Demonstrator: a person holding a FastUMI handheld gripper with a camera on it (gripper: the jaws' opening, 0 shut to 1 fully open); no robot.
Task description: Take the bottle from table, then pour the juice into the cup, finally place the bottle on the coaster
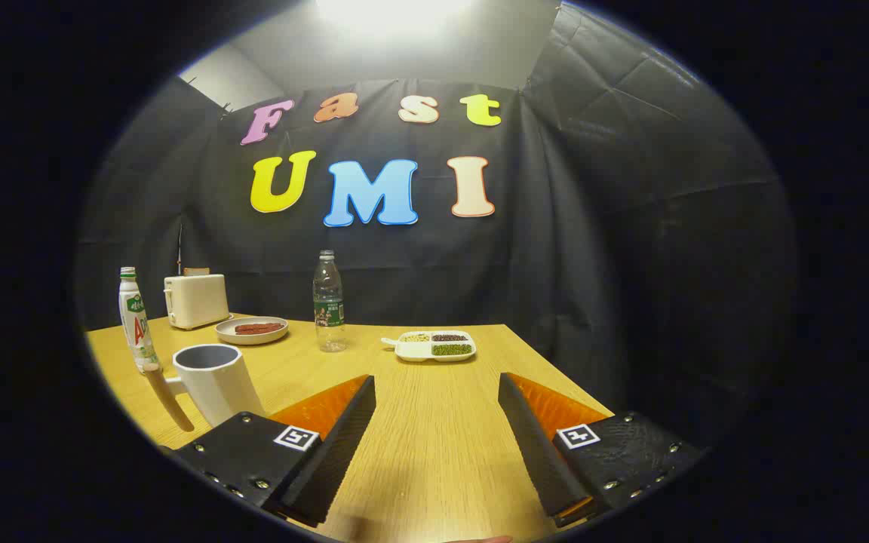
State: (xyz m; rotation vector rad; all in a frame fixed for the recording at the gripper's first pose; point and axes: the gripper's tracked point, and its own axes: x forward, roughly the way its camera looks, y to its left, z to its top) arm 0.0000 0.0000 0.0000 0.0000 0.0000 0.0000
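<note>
Task not yet started, tool empty

Nothing is held: tool [434, 441] fingers are spread wide apart over bare tabletop [434, 407]. White juice bottle [136, 320] is seen upright, well off to the left beyond the fingers, just behind the cup [212, 381]. A clear bottle [328, 302] stands farther back near the middle. No coaster can be made out with certainty. Grasp, pour and placement are all judged still to be done. Tool is held low and level, pointed forward across the tabletop.
</note>
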